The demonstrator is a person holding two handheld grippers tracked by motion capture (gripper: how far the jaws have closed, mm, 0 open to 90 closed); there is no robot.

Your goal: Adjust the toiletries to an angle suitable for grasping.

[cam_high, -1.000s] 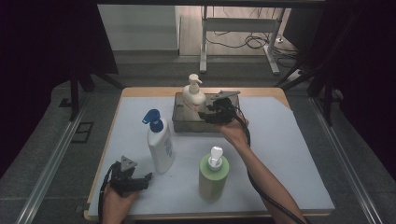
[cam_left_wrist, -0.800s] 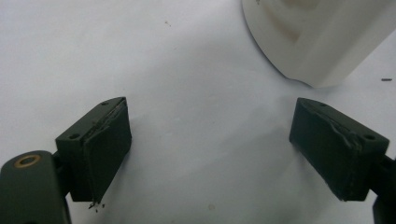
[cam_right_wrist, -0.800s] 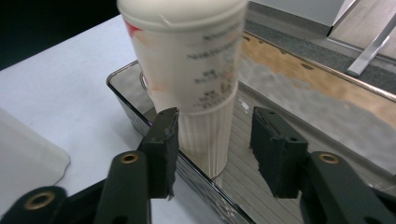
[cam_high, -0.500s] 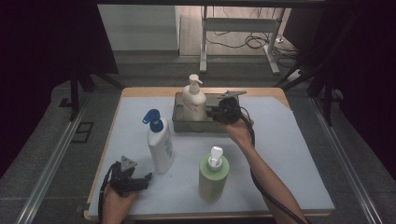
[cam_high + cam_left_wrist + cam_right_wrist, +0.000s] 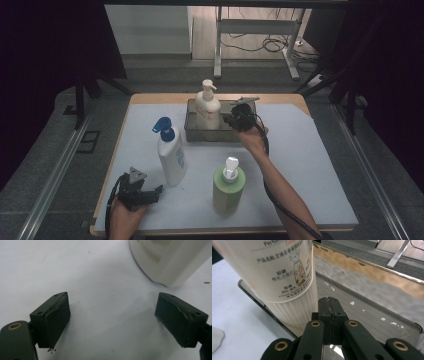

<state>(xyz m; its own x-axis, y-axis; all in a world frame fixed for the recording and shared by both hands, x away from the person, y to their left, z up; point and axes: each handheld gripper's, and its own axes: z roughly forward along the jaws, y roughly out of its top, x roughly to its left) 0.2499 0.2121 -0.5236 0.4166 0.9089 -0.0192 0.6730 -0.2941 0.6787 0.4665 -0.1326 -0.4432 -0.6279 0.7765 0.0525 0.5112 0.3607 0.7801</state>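
Right gripper (image 5: 329, 315) closed beside cream bottle (image 5: 279, 272), bottle top cut off, tray (image 5: 372, 312) partly hidden

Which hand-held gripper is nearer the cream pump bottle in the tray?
Right. The right hand-held gripper sits beside the cream pump bottle at the tray; the left hand-held gripper rests at the table's near edge.

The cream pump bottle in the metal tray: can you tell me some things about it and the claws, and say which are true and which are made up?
1. The cream pump bottle stands upright in the metal tray. True.
2. The right claw is clamped around that bottle. False: its jaws are shut on nothing, beside the bottle.
3. The left claw is open over the white table cover. True.
4. The green bottle lies on its side. False: it stands upright.
5. The white bottle with the blue pump is in the tray. False: it stands on the cover.
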